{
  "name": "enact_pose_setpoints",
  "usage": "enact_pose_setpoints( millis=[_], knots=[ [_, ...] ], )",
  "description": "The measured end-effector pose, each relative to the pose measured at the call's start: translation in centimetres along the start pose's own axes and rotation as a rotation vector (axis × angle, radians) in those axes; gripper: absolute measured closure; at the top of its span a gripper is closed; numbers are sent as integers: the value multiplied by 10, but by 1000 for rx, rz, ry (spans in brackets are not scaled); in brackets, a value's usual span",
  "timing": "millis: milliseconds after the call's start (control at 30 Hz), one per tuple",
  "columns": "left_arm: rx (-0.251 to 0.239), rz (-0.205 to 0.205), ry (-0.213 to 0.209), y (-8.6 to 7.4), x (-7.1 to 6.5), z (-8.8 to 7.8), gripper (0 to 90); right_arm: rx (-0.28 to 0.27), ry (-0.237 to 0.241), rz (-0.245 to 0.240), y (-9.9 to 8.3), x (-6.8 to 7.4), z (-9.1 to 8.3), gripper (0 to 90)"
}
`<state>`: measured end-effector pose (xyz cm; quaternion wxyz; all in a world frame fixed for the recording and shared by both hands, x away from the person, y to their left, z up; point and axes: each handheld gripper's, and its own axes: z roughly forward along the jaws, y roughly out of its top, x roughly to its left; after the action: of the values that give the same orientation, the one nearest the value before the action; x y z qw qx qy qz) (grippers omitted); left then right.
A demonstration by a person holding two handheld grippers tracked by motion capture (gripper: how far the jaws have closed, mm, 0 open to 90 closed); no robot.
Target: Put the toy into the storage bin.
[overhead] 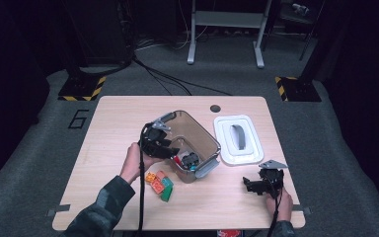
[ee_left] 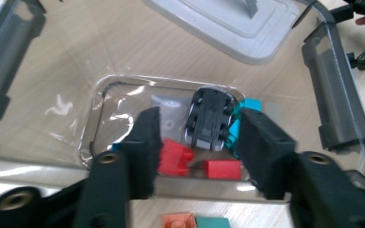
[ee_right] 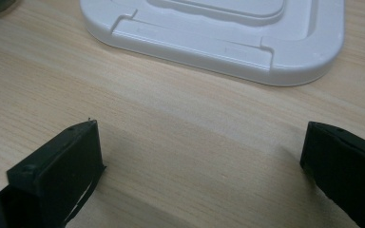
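The left gripper point(overhead: 170, 148) hangs over the near rim of the clear bin point(overhead: 205, 133) at the middle of the desk point(overhead: 128, 118), its jaws parted with nothing between the pads. Inside the bin lie a small black toy car point(ee_left: 209, 118), red bricks point(ee_left: 175, 157) and a teal piece point(ee_left: 249, 107). More bricks point(overhead: 160, 185) sit just outside it toward the near edge. The right gripper point(overhead: 256, 185) rests by the near right corner, jaws wide apart and empty, facing the white lid point(overhead: 224, 143)

Place: recording lab or studio.
Signs: black curtains, grey carpet floor point(overhead: 24, 163) marked "6", hazard-striped stand bases point(overhead: 81, 89), trailing cables point(overhead: 177, 81), lone wooden table point(overhead: 128, 113).
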<state>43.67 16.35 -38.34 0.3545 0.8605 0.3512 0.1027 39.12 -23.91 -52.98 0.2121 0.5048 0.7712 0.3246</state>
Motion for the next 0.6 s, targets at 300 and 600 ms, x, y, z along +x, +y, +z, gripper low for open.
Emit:
enact_pose_setpoints(
  millis=[300,600],
  knots=[
    [-75,18,68,-18,-8,-33,157,0,0,0,0,0,0,0],
    [-106,-31,117,-58,2,-54,77,0,0,-1,0,0,0,0]
  ],
)
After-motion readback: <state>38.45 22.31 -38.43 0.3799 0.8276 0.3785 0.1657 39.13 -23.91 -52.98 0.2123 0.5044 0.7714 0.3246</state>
